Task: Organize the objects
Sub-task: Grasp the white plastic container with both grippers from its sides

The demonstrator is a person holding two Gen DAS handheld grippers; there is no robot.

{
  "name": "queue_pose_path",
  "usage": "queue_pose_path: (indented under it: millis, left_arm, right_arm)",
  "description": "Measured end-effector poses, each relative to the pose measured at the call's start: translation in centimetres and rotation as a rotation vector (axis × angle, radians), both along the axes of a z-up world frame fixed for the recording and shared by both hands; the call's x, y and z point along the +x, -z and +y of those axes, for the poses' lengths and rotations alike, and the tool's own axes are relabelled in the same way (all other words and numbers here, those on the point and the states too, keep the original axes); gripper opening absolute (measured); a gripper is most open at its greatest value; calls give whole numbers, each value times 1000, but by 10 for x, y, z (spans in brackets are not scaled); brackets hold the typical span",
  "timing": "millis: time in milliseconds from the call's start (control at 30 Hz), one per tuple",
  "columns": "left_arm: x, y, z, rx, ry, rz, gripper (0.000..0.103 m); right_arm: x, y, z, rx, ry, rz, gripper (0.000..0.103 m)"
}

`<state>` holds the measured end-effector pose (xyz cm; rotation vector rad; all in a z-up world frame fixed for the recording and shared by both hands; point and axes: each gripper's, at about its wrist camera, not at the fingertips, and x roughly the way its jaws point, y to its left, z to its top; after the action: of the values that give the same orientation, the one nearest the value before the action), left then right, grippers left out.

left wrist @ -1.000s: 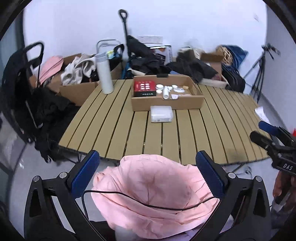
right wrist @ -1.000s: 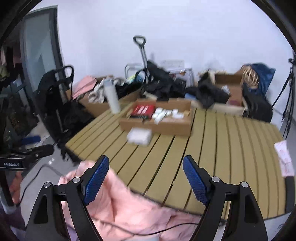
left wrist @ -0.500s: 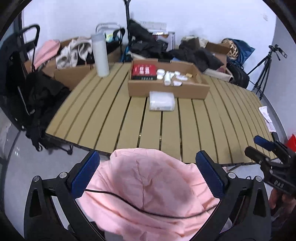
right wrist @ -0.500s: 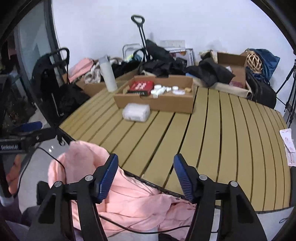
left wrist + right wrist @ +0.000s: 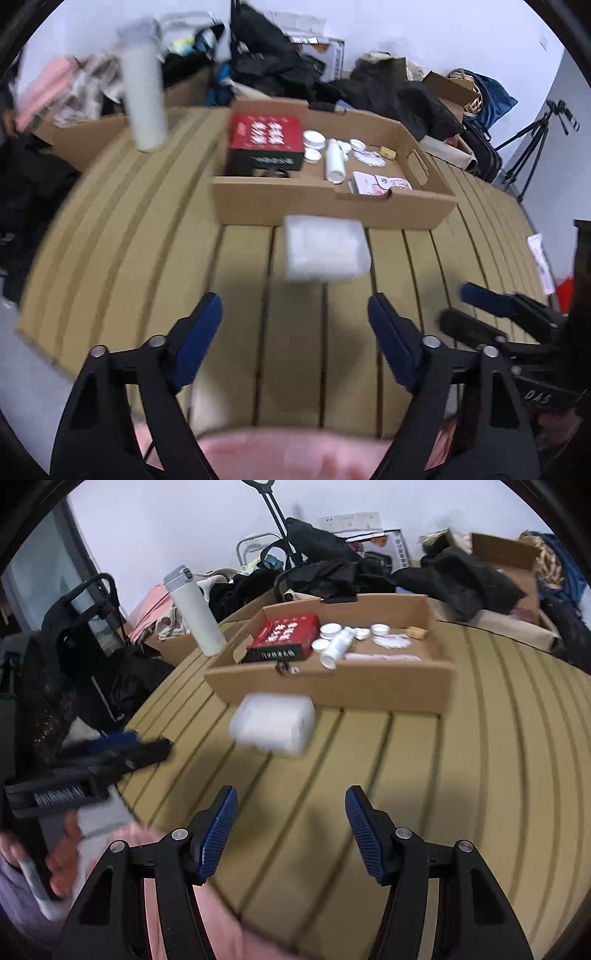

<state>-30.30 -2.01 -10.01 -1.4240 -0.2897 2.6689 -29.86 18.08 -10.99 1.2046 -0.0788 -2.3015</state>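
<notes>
Nearest to me pink fabric (image 5: 295,454) bunches along the bottom edge, at the near rim of the slatted table (image 5: 240,332); my left gripper (image 5: 294,325) is over the table's near slats, jaws have just been closing in, now at a medium gap with only bare slats between the pads, gripping nothing; my right gripper (image 5: 291,818) sits just to its right over the same near slats, jaws part open too, nothing between them, and its blue-padded tips show in the left view (image 5: 476,306); a hand (image 5: 62,860) is on the left gripper's handle off the table's near left corner; mid-table, beyond both grippers, a white wrapped packet (image 5: 325,251) lies on the slats, blurred, just in front of the cardboard tray (image 5: 332,206); in the tray a red box (image 5: 264,138) at its left end, white bottle (image 5: 334,162) and small white lids (image 5: 314,142) beside it; white flask (image 5: 194,611) stands upright on the table left of the tray; past the table's far edge dark clothes and boxes pile up against the wall
</notes>
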Motion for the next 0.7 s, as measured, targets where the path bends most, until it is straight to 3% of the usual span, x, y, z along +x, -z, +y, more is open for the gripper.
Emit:
queue_pose_path:
  millis: [67, 100, 233, 300, 367, 433, 467, 567, 700]
  left_arm:
    - [-22, 15, -1, 52, 12, -32, 70]
    - [-31, 22, -2, 73, 10, -48, 60]
    - [-58, 52, -17, 189, 0, -120, 53]
    - [-59, 56, -21, 248, 11, -120, 47]
    - [-59, 57, -22, 263, 11, -114, 46]
    - [-59, 56, -21, 273, 21, -105, 35]
    - [-56, 53, -18, 262, 21, -99, 32]
    - [-38, 46, -6, 210, 9, -80, 30]
    - [5, 48, 13, 263, 38, -113, 30]
  right_arm:
    - [-23, 8, -15, -21, -5, -16, 65]
    - [-38, 15, -23, -28, -3, -34, 65]
    - [-75, 40, -35, -73, 17, -94, 61]
    - [-87, 53, -37, -88, 15, -129, 48]
    - [-90, 59, -37, -117, 2, -147, 45]
    - [-91, 62, -39, -151, -17, -169, 43]
    - [-89, 62, -41, -163, -34, -177, 37]
    - [-76, 54, -46, -111, -50, -157, 35]
    - [-37, 47, -29, -68, -68, -138, 34]
